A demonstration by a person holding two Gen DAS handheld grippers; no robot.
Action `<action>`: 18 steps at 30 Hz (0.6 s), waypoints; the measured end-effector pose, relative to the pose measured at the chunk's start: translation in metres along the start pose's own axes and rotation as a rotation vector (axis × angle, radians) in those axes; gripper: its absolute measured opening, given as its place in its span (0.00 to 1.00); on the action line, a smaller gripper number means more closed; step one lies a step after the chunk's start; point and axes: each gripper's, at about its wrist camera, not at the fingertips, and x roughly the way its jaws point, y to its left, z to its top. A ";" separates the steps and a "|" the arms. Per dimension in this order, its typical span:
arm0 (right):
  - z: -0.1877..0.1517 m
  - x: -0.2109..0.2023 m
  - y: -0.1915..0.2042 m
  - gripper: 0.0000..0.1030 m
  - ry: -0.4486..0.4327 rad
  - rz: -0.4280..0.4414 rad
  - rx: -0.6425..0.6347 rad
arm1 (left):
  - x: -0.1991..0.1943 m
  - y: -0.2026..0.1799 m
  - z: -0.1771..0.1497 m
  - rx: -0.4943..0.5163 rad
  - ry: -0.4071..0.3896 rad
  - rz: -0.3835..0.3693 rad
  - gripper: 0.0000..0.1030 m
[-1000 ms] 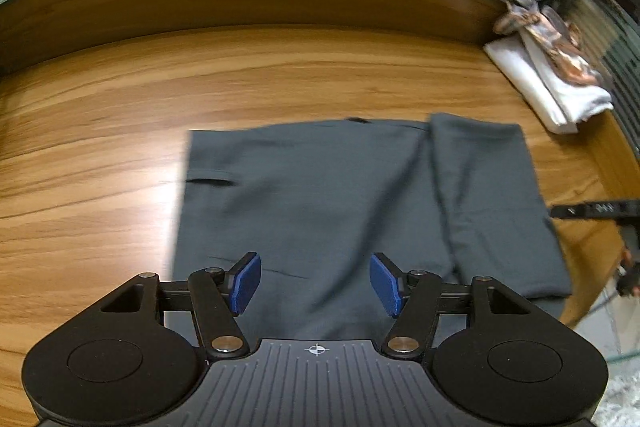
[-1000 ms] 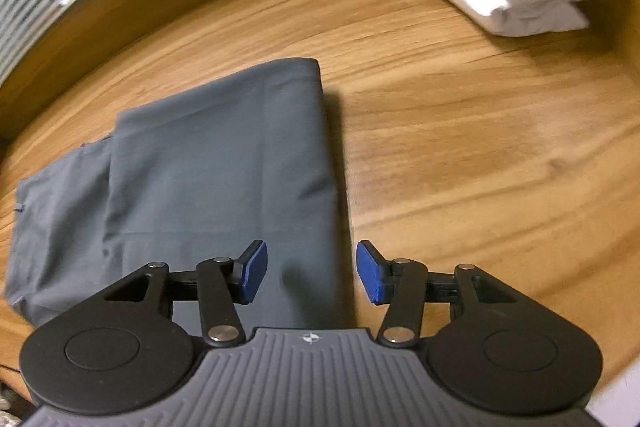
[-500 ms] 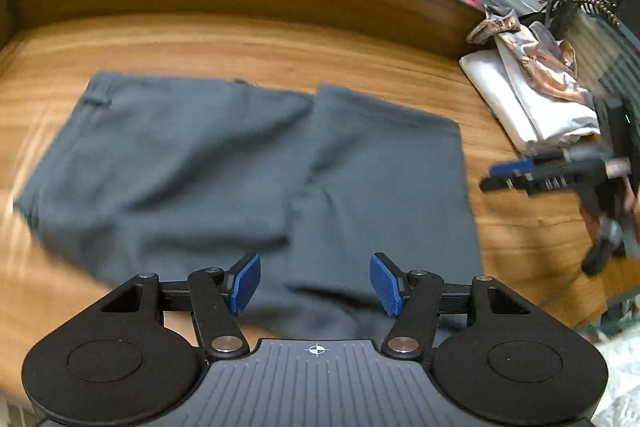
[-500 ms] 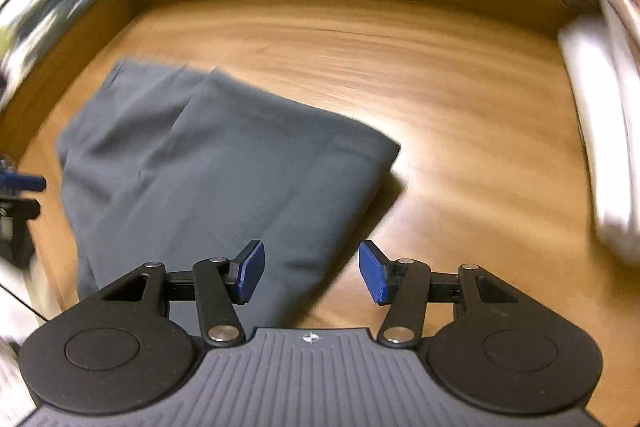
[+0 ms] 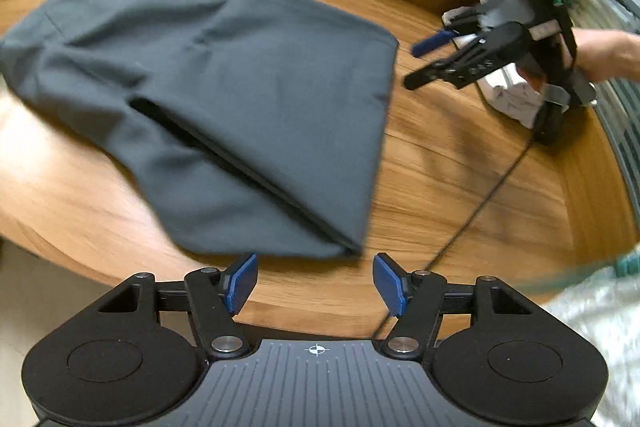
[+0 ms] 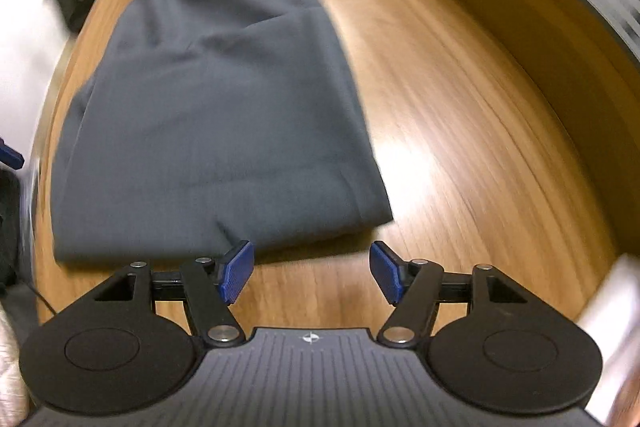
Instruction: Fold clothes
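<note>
We see the grey trousers lying part-folded on the wooden table, one half doubled over the other, their near corner close to the table's front edge. Our left gripper hangs just short of that corner, jaws apart with nothing between them; if we close here we judge we may pinch only the top layer, or nothing, and drag the fold askew. The loose layered hem could also slide open if pulled from one side only. Our right gripper sits just off the trousers' short end, also empty and spread; its jaws have just been opening wider. Its trailing black cable crosses the table and could snag the cloth. Compared with a second ago, both views have swung round: the left gripper then stood over the cloth and now hangs off its corner, while the right has rolled to face along the trousers' length.
</note>
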 end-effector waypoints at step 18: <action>0.010 0.029 -0.019 0.64 0.015 0.034 -0.388 | 0.057 -0.055 -0.005 -0.031 -0.054 0.187 0.31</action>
